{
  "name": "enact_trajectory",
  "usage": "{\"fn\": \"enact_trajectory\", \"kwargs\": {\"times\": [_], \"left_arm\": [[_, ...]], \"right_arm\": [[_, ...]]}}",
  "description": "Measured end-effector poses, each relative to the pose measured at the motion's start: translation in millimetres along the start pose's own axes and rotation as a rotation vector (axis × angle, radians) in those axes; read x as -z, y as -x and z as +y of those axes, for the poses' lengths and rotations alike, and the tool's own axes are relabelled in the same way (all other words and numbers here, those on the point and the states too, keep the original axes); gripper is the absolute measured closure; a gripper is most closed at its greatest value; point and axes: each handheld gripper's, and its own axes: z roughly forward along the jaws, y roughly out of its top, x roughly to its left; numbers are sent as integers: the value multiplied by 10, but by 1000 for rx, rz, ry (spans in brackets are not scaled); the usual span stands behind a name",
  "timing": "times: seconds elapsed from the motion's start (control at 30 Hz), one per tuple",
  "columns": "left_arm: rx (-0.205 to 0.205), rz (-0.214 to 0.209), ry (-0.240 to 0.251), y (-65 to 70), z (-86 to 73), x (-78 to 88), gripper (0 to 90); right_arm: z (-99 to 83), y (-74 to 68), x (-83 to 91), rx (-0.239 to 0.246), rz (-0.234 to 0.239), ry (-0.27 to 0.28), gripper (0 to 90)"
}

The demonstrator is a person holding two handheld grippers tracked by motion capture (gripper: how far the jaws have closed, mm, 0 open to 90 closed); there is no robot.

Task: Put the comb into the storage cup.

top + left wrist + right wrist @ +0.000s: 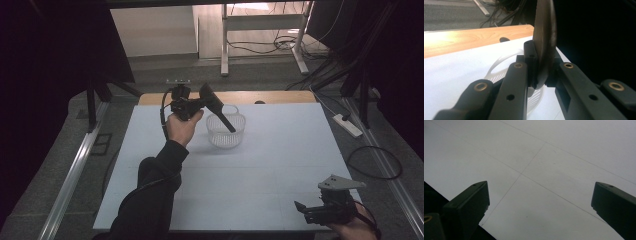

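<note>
Right gripper (306,209): your right hand rests it at the near right table edge, jaws spread wide, holding nothing.
Left gripper (200,102): your left arm reaches far; jaws clamp a black spatula (218,108).
Spatula: angled over the clear basket (226,135), far centre.

A dark flat spatula-like tool (218,106), held aloft, slants down into a clear ribbed plastic basket (226,135) on the white table.
</note>
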Motion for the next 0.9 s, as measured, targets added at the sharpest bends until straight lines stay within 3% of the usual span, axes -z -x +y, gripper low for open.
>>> {"fn": "enact_trajectory", "kwargs": {"times": [0.33, 0.9], "left_arm": [[14, 2, -5, -48, -116, -144, 832], [74, -3, -5, -191, -333, -339, 832]], "right_arm": [[0, -10, 1, 8, 0, 0, 29], [1, -28, -6, 31, 4, -7, 37]]}}
